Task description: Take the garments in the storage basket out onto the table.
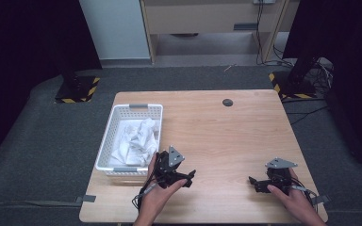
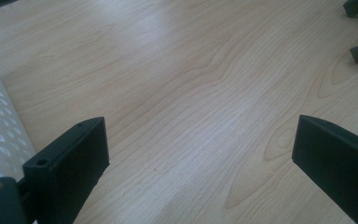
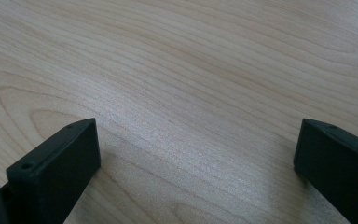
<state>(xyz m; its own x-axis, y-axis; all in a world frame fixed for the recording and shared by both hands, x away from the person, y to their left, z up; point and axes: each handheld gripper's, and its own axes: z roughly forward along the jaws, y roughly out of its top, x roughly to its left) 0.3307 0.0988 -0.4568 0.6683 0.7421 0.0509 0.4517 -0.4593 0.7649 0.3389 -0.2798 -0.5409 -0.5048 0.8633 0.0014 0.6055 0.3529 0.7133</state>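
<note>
Meanwhile, the left gripper (image 1: 190, 175) and right gripper (image 1: 251, 181) rest low on the wooden table (image 1: 226, 136), jaws spread wide with nothing between them (the white basket (image 1: 104, 141) of crumpled cloth (image 1: 136, 139) sits just beside the left one).

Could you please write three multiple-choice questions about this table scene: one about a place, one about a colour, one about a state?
1. Where on the table does the basket stand?
A. left side
B. right side
C. middle

2. What colour is the crumpled cloth in the basket?
A. red
B. white
C. black

3. How do the jaws of the left gripper stand?
A. shut on the cloth
B. shut and empty
C. open and empty

Answers:
1. A, since the high view shows the basket by the table's left edge.
2. B, since the cloth looks as pale as the basket.
3. C, since the left gripper view shows bare wood between the wide-apart jaws.
</note>
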